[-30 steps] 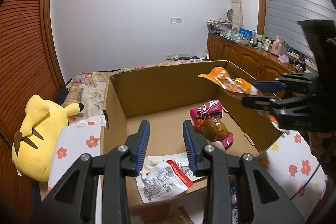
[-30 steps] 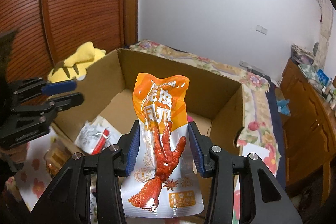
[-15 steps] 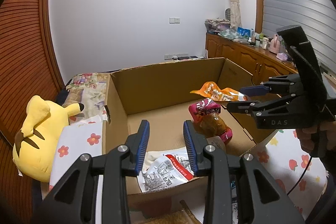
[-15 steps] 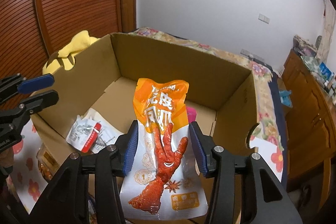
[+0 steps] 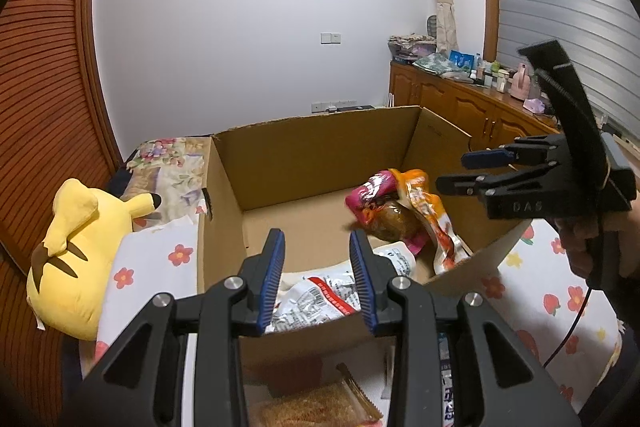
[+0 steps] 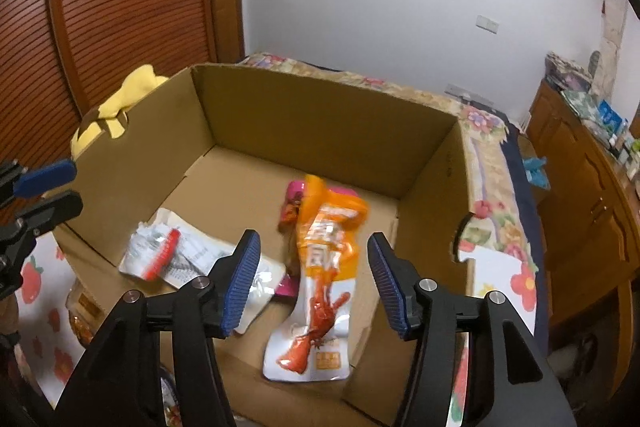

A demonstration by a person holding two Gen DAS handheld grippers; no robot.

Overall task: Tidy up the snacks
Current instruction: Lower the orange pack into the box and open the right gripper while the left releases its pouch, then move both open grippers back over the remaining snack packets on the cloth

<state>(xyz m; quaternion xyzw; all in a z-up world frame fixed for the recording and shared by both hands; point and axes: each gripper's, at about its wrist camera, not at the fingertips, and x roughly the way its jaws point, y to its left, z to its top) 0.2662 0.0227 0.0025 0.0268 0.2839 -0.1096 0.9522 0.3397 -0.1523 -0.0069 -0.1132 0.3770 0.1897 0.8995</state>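
Note:
An open cardboard box (image 6: 320,123) stands on a floral cloth. The orange chicken-feet snack packet (image 6: 324,267) lies loose inside it, leaning on a pink packet (image 6: 294,195) near the right wall. My right gripper (image 6: 314,241) hovers above the orange packet; its jaws are opening and its pads are clear of the packet. In the left wrist view the same orange packet (image 5: 432,215) rests on the pink packet (image 5: 372,187), with the right gripper (image 5: 456,171) above the box rim. My left gripper (image 5: 318,267) is open at the box's near wall (image 5: 320,155), holding nothing. A white packet (image 5: 320,299) lies behind its fingers.
A yellow plush toy (image 5: 76,239) lies left of the box. A wafer packet (image 5: 320,403) sits on the cloth in front of the box. A hand (image 5: 592,243) holds the right gripper over the floral cloth (image 5: 552,299). Wooden cabinets (image 5: 460,103) line the right wall.
The right gripper has opened and let go of the orange packet, which dropped into the box onto the pink packet. The left gripper has stayed in place.

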